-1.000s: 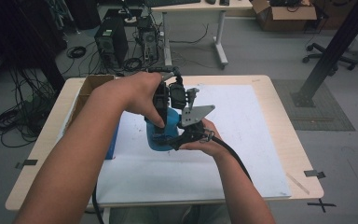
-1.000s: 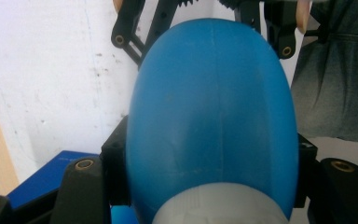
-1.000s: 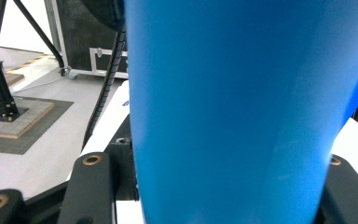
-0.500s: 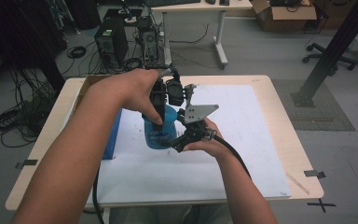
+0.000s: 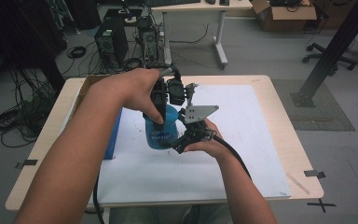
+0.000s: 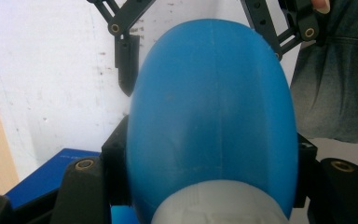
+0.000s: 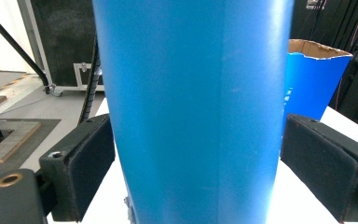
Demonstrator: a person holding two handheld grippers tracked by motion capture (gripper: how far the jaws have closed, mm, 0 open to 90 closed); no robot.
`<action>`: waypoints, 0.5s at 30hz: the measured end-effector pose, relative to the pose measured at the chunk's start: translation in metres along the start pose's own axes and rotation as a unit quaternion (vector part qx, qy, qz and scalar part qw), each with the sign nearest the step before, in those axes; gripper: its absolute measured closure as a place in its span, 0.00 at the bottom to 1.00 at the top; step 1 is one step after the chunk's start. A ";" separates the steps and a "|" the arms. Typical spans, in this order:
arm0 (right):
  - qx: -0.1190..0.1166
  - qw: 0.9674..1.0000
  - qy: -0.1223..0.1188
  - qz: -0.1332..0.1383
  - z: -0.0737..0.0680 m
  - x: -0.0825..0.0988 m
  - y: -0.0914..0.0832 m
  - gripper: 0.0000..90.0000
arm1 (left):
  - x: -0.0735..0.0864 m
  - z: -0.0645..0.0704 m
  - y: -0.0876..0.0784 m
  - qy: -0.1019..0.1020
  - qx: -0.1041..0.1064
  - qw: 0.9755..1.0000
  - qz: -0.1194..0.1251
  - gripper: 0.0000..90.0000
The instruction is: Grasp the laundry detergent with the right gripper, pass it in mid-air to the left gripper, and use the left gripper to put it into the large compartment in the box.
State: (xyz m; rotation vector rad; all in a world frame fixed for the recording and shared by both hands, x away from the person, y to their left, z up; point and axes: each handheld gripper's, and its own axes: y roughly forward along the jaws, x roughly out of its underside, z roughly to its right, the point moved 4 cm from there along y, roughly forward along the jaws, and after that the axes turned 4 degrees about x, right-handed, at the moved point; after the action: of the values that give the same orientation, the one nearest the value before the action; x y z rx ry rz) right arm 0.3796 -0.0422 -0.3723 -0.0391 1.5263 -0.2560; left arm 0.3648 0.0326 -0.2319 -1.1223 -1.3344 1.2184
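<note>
The blue bottle (image 5: 161, 133) carries a band of white lettering low on its side in the high view, too small and blurred to read. The blue box (image 7: 312, 84) has small white marks on its side in the right gripper view, and faint print along its top in the left gripper view; none is legible.

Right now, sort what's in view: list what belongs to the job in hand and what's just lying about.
In the job:
- blue bottle
- left gripper, shut on it
- right gripper, jaws just opened beside it

Lying about:
- blue box
- white sheet
- table
</note>
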 end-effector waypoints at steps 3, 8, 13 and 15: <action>-0.001 1.000 0.003 -0.003 0.000 0.001 -0.001 0.05 | 0.000 -0.001 0.000 -0.001 0.001 1.000 -0.001 0.43; 0.006 1.000 0.011 -0.007 0.001 0.003 -0.007 0.00 | 0.000 -0.001 0.000 -0.004 0.000 1.000 0.000 0.43; 0.017 1.000 0.010 -0.019 0.002 0.003 -0.018 0.00 | -0.002 -0.002 0.000 -0.007 0.002 1.000 -0.002 0.43; 0.019 0.999 0.003 -0.026 0.002 0.003 -0.024 0.00 | -0.003 -0.003 0.000 -0.009 0.000 1.000 0.001 0.43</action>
State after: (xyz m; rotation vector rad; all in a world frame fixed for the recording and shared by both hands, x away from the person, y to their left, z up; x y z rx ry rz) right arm 0.3785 -0.0669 -0.3710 -0.0482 1.5282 -0.3276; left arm 0.3681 0.0300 -0.2320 -1.1146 -1.3465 1.2323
